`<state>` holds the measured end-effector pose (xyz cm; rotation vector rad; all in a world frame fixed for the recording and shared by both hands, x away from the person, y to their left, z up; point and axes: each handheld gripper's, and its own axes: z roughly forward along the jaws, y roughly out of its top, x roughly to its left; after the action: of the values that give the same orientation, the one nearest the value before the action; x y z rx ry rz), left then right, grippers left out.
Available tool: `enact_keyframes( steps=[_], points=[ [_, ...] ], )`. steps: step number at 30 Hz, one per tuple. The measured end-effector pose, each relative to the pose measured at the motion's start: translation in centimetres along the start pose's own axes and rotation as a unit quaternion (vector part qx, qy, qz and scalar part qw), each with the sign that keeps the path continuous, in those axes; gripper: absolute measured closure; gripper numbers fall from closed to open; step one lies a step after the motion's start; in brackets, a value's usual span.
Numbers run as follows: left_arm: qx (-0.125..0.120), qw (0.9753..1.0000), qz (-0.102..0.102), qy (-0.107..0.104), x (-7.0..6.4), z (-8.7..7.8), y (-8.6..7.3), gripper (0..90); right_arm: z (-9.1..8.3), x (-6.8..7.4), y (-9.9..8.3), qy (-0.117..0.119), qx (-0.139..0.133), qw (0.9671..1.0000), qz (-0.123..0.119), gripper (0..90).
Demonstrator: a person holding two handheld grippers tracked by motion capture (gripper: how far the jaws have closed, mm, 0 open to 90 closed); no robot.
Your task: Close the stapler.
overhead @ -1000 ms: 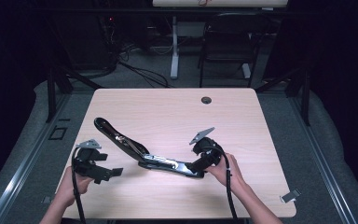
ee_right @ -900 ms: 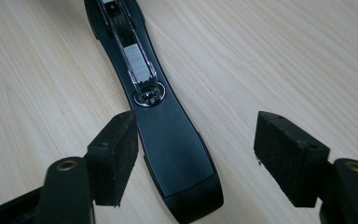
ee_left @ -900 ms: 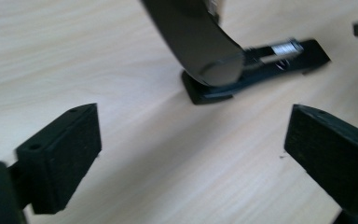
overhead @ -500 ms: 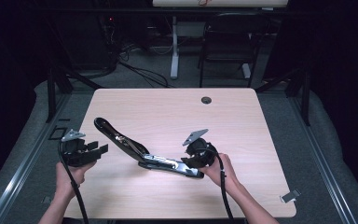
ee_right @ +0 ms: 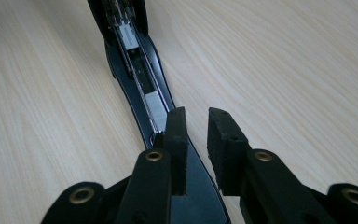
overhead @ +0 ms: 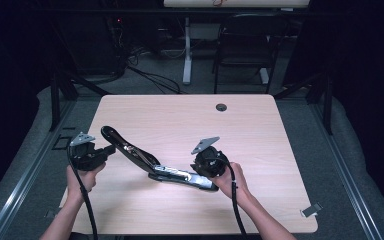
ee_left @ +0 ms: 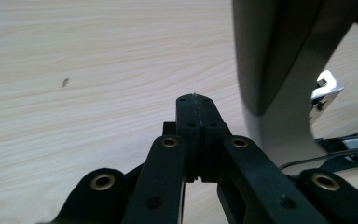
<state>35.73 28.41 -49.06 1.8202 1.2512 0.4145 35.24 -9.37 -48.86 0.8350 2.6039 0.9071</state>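
Stapler (overhead: 155,162) work is in hand on the desk (overhead: 260,130): the long black stapler lies opened out flat, its top arm stretched toward the left and its base toward the right, roughly at the middle front of the wooden surface. Compared with a second ago, the left gripper (overhead: 107,149) has lifted away from the front edge and swung up to the tip of the raised arm (it now sits just beside, perhaps touching, that tip), while the right gripper (overhead: 206,167) has slid slightly left along the base. That suggests the person is getting set to fold or steady the stapler rather than move it elsewhere. In the left gripper view the jaws are pressed together with nothing between them, and the stapler's dark curved arm (ee_left: 279,56) rises close at the right. In the right gripper view the jaws stand apart with a clear gap, hovering over the near end of the base, holding nothing. The stapler's open metal channel (ee_right: 142,79) (the nearest thing to a container here) runs away from the jaws; whether any staples sit in it I cannot tell.
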Motion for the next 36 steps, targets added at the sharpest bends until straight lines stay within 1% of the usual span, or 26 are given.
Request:
enact_keyframes(
  steps=[3, 4, 6, 8, 9, 11, 12, 13, 15, 18, 19, 22, 23, 24, 27, 30, 33, 36],
  points=[
    [-0.006, 1.0000, 0.003, -0.006, -0.3, 0.1, 0.2, 89.8, 0.3, 0.0, 0.3, 0.002, -0.010, 0.9999, 0.003, 83.1],
    [-0.008, 0.9999, 0.004, -0.008, -0.3, 0.1, 0.2, 89.8, 0.4, 0.0, 0.4, 0.000, -0.008, 1.0000, 0.001, 85.1],
    [-0.012, 0.9999, 0.001, -0.010, -0.3, 0.1, 0.2, 89.8, 0.5, 0.1, 0.6, -0.001, -0.010, 0.9999, 0.002, 87.4],
    [-0.012, 0.9998, -0.001, -0.013, -0.3, 0.0, 0.3, 89.9, 0.4, 0.1, 0.8, -0.003, -0.011, 0.9999, -0.003, 89.2],
    [-0.014, 0.9998, -0.002, -0.016, -0.3, 0.0, 0.3, 90.0, 0.4, 0.1, 0.9, -0.001, -0.011, 0.9999, -0.001, 89.9],
    [-0.023, 0.9996, -0.004, -0.017, -0.3, 0.0, 0.5, 90.0, 0.4, 0.0, 1.1, -0.001, -0.016, 0.9999, 0.002, 90.0],
    [-0.024, 0.9996, -0.004, -0.017, -0.3, -0.1, 0.5, 90.0, 0.4, 0.0, 1.3, -0.002, -0.018, 0.9998, 0.002, 90.0],
    [-0.033, 0.9994, -0.004, -0.013, -0.4, -0.1, 0.7, 90.0, 0.4, 0.0, 1.4, -0.002, -0.020, 0.9998, 0.001, 90.0],
    [-0.039, 0.9991, -0.005, -0.014, -0.3, -0.2, 1.0, 90.0, 0.4, 0.1, 2.0, -0.002, -0.026, 0.9997, 0.001, 90.0],
    [-0.043, 0.9989, -0.011, -0.015, -0.2, 0.0, 1.2, 90.0, 0.6, 0.2, 2.7, -0.001, -0.036, 0.9994, 0.001, 90.0],
    [-0.043, 0.9989, -0.012, -0.016, -0.2, 0.0, 1.3, 90.0, 0.6, 0.2, 3.0, 0.000, -0.037, 0.9993, -0.002, 90.0],
    [-0.046, 0.9988, -0.008, -0.015, -0.4, 0.0, 1.4, 90.0, 1.0, 0.5, 3.8, 0.009, -0.053, 0.9985, 0.006, 90.0],
    [-0.048, 0.9987, -0.006, -0.013, -0.6, 0.0, 1.5, 90.0, 1.1, 0.6, 4.0, 0.013, -0.055, 0.9984, 0.006, 90.0],
    [-0.049, 0.9986, -0.004, -0.015, -0.7, 0.0, 1.5, 90.0, 1.3, 0.6, 4.3, 0.015, -0.059, 0.9981, 0.009, 90.0],
    [-0.048, 0.9987, 0.009, -0.014, -1.3, -0.2, 1.7, 90.0, 1.9, 1.1, 5.3, 0.028, -0.072, 0.9970, 0.011, 90.0],
    [-0.054, 0.9984, 0.012, -0.015, -1.6, -0.2, 1.8, 90.0, 2.0, 1.6, 6.2, 0.033, -0.079, 0.9964, 0.004, 90.0],
    [-0.051, 0.9985, 0.013, -0.018, -1.8, -0.1, 1.7, 90.0, 2.1, 2.2, 7.3, 0.038, -0.091, 0.9952, 0.001, 90.0],
    [-0.051, 0.9984, 0.012, -0.021, -2.1, 0.0, 1.7, 90.0, 2.1, 2.7, 8.1, 0.042, -0.096, 0.9945, -0.004, 90.0]
  ],
)
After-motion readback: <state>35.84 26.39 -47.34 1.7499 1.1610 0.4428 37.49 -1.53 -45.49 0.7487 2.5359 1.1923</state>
